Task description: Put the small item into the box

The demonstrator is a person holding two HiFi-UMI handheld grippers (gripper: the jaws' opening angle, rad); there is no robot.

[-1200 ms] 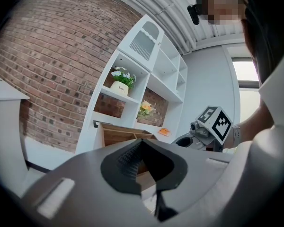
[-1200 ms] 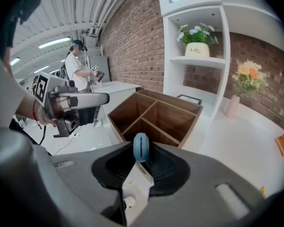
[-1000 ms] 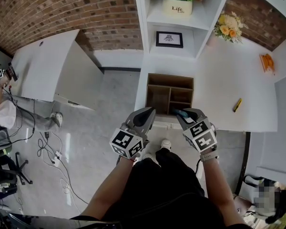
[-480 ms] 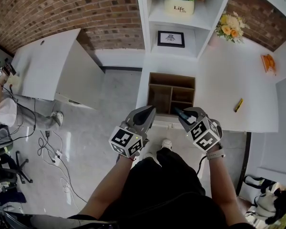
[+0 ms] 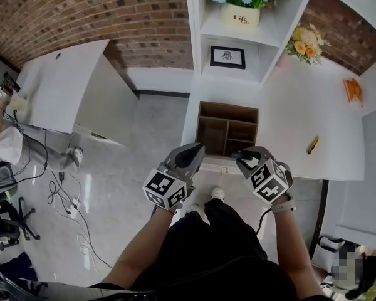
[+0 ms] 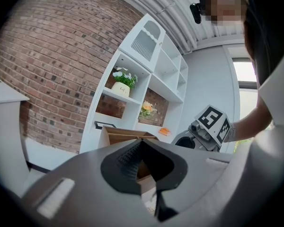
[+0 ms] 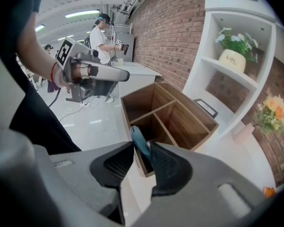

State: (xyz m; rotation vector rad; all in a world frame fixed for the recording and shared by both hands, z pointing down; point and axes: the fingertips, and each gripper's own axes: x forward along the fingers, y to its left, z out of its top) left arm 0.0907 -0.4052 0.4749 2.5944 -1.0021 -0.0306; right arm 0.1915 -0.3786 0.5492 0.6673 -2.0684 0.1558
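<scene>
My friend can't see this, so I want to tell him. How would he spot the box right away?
Find the tall white shelf unit against the red brick wall. On the white table at its foot sits an open brown wooden box, split into compartments. It is the only brown wooden thing there; the shelf and table beside it are white.

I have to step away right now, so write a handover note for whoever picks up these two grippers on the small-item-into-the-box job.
Left gripper: shut, empty, idle short of the table.
Right gripper: open, its jaws have just been opening; the blue item stands loose between them, against one pad.
Wooden box: on the white table, right gripper tips at its near edge.
Done: item brought to the box.
Left: let it fall into a compartment, confirm, withdraw.
</scene>
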